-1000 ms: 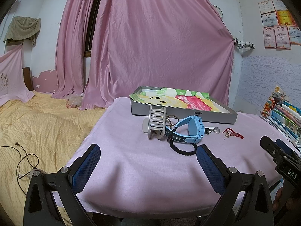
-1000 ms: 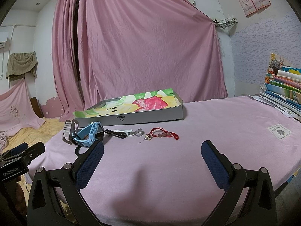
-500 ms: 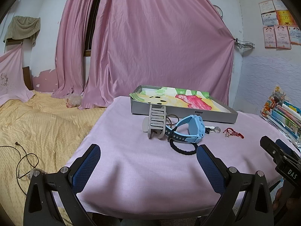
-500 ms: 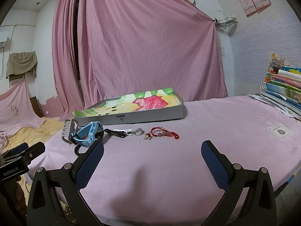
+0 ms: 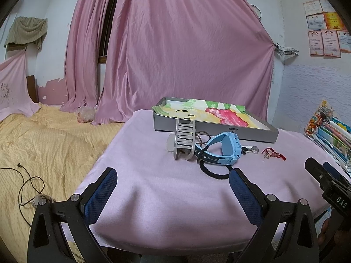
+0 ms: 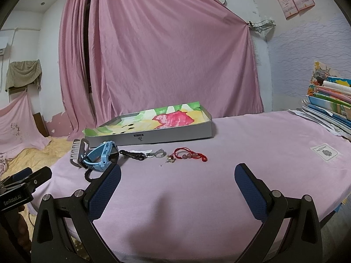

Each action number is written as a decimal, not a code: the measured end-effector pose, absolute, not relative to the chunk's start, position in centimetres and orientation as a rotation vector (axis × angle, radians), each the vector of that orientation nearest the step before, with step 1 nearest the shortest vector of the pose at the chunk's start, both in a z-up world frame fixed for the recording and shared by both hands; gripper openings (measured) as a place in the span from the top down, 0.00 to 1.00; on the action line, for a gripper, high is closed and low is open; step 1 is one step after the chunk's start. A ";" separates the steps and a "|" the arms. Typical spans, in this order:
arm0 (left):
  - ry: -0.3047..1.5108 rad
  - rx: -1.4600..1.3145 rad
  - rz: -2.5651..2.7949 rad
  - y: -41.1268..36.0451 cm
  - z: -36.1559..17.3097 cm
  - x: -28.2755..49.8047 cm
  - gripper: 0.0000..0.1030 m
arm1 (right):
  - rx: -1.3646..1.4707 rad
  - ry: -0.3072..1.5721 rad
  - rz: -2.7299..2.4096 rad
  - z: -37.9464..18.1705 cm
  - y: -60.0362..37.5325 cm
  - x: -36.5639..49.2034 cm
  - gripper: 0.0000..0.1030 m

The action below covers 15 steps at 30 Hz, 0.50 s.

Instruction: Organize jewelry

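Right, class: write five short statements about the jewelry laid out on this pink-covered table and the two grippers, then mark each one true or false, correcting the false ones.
1. The blue plastic watch lies inside the shallow grey tray. False: it lies on the pink tablecloth, in front of the tray.
2. The red cord bracelet with beads lies on the cloth. True.
3. The left gripper is shut on the black braided hair tie. False: it is open and empty.
4. The right gripper is open. True.
5. The grey hair claw clip stands beside the watch. True.
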<state>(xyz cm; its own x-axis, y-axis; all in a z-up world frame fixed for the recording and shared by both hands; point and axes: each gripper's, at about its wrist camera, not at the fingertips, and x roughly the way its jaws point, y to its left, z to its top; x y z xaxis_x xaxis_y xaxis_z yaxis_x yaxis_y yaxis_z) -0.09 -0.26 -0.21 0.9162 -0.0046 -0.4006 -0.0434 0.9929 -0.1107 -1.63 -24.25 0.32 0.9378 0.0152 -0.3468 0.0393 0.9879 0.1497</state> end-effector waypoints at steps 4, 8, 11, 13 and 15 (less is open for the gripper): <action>0.410 -0.119 0.020 -0.3 -0.2 -0.1 0.01 | 0.142 0.344 -0.021 0.5 -24.0 -1.5 0.01; 0.408 -0.123 0.015 -0.5 -1.0 0.3 0.01 | 0.115 0.326 -0.026 0.8 -23.7 -1.8 0.01; 0.409 -0.123 0.014 -0.5 -0.9 0.3 0.01 | 0.104 0.327 -0.016 1.1 -23.6 -1.8 0.01; 0.416 -0.124 0.011 -0.5 -0.8 0.6 0.01 | 0.093 0.328 -0.009 1.4 -23.5 -1.6 0.01; 0.427 -0.128 0.009 -0.3 -0.5 0.8 0.01 | 0.083 0.334 -0.002 1.7 -23.5 -1.4 0.01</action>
